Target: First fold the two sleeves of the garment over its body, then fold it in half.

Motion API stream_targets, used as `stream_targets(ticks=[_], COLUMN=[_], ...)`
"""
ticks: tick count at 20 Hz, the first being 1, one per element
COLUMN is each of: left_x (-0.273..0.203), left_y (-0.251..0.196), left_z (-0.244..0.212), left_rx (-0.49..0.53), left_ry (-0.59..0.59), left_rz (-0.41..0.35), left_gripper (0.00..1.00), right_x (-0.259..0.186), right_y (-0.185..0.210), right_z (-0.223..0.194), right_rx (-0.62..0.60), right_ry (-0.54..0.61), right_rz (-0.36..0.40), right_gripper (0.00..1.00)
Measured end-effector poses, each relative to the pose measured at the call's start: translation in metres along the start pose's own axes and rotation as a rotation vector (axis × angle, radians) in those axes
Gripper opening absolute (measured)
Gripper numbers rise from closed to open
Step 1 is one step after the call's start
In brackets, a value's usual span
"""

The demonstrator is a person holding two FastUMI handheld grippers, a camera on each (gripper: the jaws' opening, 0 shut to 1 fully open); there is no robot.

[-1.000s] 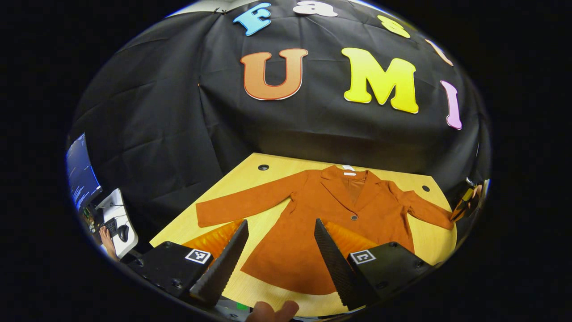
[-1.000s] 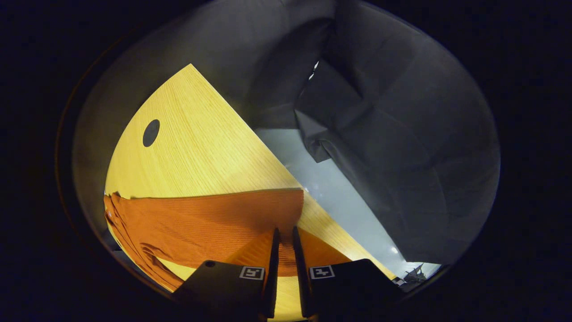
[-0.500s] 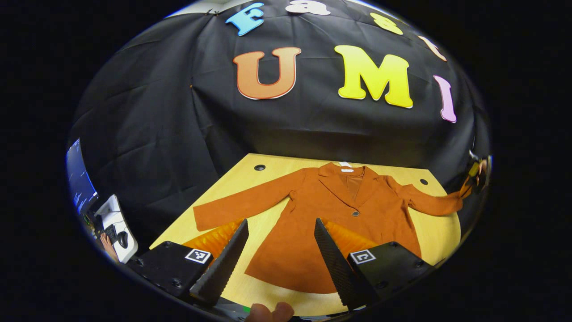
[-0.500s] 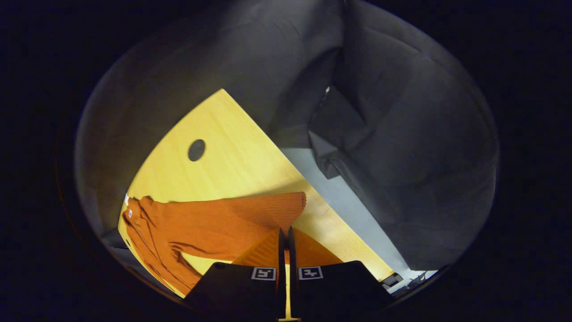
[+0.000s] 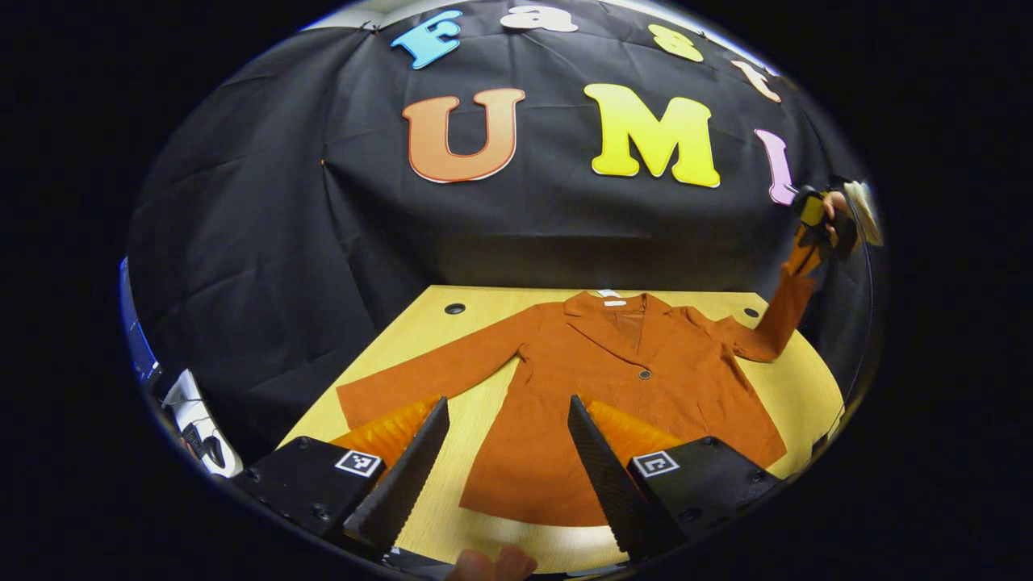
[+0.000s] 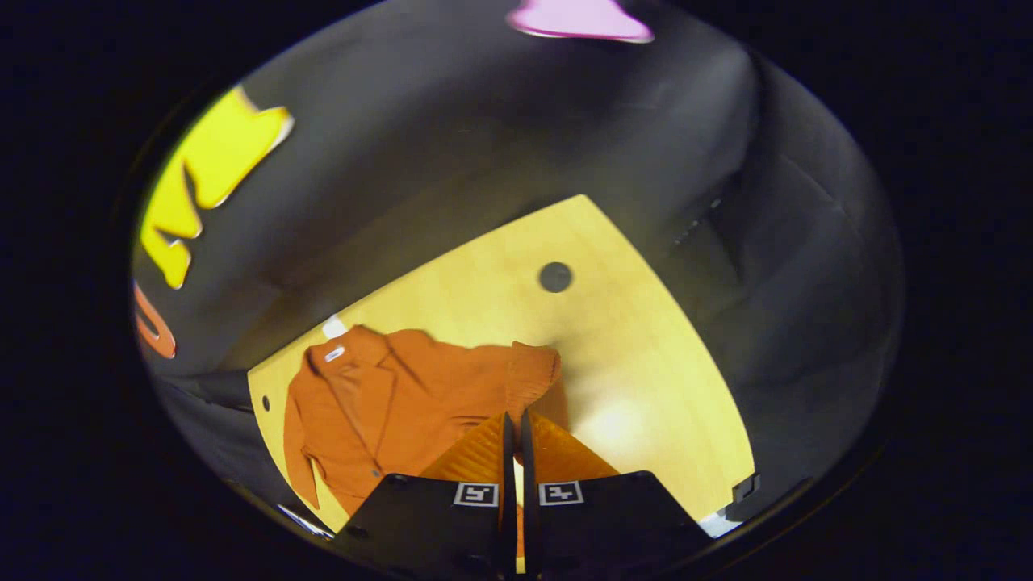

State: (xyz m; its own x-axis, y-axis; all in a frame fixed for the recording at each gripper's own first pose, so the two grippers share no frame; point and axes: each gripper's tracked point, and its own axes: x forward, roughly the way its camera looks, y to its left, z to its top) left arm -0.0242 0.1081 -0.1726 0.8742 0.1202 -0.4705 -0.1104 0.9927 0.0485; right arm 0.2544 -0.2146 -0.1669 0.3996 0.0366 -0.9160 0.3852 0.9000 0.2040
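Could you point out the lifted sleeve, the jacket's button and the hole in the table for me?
lifted sleeve (image 5: 781,311), left gripper view, mid-sleeve, raised off the table.
jacket's button (image 5: 644,374), left gripper view, its centre.
hole in the table (image 6: 555,277), right gripper view, its dark middle.

Left gripper (image 5: 507,452) hovers over near table (image 5: 795,387) edge, fingers spread wide, nothing between them. Rust-orange coat (image 5: 613,403) lies face up and flat on the table, collar toward the booth wall. One sleeve (image 5: 428,373) flat, stretched out to the side. Other sleeve (image 5: 779,311) lifted off the table, cuff pinched by right gripper (image 5: 815,222) held high near the wall
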Motion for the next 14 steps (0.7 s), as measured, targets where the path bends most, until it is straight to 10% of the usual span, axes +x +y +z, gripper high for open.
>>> stream_targets(ticks=[14], left_x=[0.023], left_y=[0.100], left_z=[-0.038], left_rx=[-0.014], left_ry=[0.049], left_rz=[0.025], left_gripper=[0.97], right_x=[0.092], right_y=[0.355], right_z=[-0.130], right_rx=[-0.239], right_ry=[0.121], right_rz=[0.241], right_gripper=[0.04])
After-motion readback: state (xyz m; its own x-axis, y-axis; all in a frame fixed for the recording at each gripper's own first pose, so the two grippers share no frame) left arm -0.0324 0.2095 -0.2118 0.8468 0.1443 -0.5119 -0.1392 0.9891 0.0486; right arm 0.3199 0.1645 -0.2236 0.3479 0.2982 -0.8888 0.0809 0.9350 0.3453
